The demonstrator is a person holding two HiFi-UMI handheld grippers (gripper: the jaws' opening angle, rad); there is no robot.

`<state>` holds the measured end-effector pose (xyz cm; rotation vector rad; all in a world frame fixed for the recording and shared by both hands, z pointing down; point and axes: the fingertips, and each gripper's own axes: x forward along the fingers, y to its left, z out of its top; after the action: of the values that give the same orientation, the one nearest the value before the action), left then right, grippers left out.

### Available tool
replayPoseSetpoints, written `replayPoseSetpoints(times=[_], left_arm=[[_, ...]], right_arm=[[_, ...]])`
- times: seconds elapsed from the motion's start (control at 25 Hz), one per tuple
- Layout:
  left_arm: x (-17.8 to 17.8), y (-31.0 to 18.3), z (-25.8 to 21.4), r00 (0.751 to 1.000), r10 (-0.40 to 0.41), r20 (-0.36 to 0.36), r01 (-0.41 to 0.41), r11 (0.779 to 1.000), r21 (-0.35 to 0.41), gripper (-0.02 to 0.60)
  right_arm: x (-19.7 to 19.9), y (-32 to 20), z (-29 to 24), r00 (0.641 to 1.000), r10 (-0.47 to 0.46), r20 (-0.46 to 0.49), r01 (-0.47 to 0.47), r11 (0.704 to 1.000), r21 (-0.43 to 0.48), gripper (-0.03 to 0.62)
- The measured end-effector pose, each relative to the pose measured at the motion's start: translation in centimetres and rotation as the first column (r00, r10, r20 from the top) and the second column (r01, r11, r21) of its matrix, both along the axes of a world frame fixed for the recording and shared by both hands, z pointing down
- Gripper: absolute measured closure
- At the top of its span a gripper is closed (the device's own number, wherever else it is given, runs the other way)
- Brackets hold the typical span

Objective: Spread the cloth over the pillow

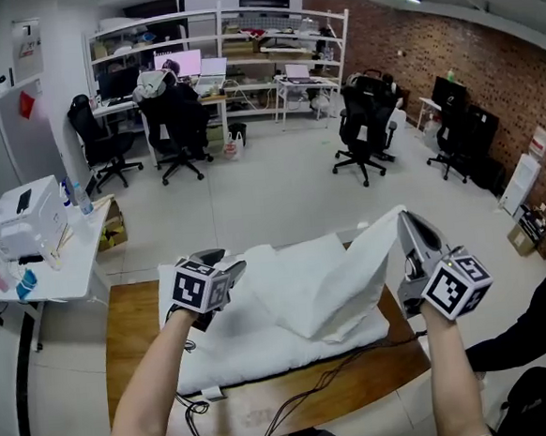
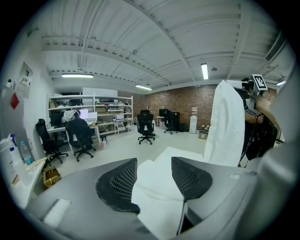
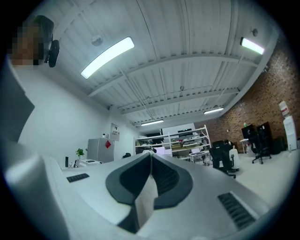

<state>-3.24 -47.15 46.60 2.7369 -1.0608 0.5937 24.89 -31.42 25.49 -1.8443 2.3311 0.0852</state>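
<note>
Cloth (image 1: pixel 353 272), white, hangs in a raised sheet over the right end of the pillow (image 1: pixel 255 345), which lies on the wooden counter (image 1: pixel 131 327). Your right claw (image 1: pixel 407 219) is pinched closed on the cloth's top corner, lifting it so it can be drawn across. Your left claw (image 1: pixel 235 267) is clamped on thick white fabric at the pillow's left end, apparently to steady it. A black cable (image 1: pixel 297 399) trails across the counter's near edge. Office chairs (image 1: pixel 360 126) stand well beyond, out of the way.
</note>
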Motion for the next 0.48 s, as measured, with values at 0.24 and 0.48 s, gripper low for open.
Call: replayPoseSetpoints(times=[0.24, 0.48], left_arm=[[3.0, 0.0, 1.8, 0.996, 0.053, 0.077, -0.054, 0.999, 0.001, 0.347], [6.1, 0.1, 3.9, 0.966, 0.143, 0.217, -0.148, 0.989, 0.006, 0.347]], right_arm=[[3.4, 1.6, 7.1, 0.996, 0.083, 0.019, -0.08, 0.989, -0.127, 0.572], [5.5, 2.6, 14.0, 0.988, 0.133, 0.072, -0.111, 0.959, -0.259, 0.572]])
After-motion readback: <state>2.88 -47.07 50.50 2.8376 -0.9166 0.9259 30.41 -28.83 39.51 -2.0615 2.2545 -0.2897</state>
